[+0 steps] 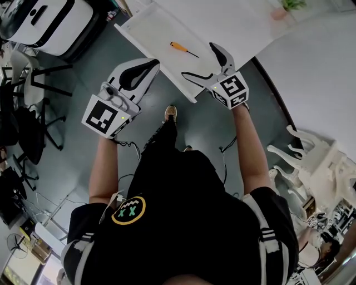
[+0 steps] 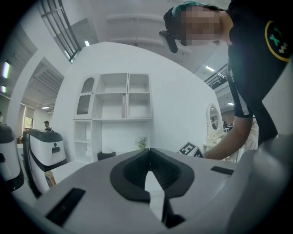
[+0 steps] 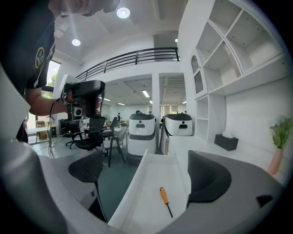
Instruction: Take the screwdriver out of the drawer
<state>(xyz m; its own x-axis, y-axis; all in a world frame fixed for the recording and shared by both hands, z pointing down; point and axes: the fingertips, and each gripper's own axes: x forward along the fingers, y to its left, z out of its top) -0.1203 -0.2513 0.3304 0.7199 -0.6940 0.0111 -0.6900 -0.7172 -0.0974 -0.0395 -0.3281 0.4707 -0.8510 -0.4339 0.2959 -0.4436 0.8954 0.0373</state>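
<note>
A long white shallow drawer (image 1: 146,26) stands pulled out from the white counter (image 1: 233,22), and an orange-handled screwdriver with a thin dark shaft (image 1: 179,48) lies flat on its bare floor. In the head view the handle is toward the upper left and the shaft tip points toward the lower right. The right tongs (image 1: 199,60) are at the drawer's near end with their black-padded jaws spread wide and nothing gripped. In the right gripper view the screwdriver (image 3: 164,197) lies in the gap ahead of these tongs (image 3: 145,170), closer to the right-hand jaw and clear of both. The drawer's (image 3: 133,192) raised rim runs away between the jaws. The left tongs (image 1: 149,68) are held off to the left of the drawer, above the grey floor (image 1: 83,150). The left gripper view shows their jaws (image 2: 149,161) pressed together at the tips with nothing between them, pointed toward a white shelf unit (image 2: 120,104) against the wall. A small green plant in a pink pot (image 1: 281,8) stands on the counter well apart from the drawer. Two white rounded machines (image 3: 161,130) stand beyond the drawer's far end, with a black office chair (image 3: 94,137) to their left.
</note>
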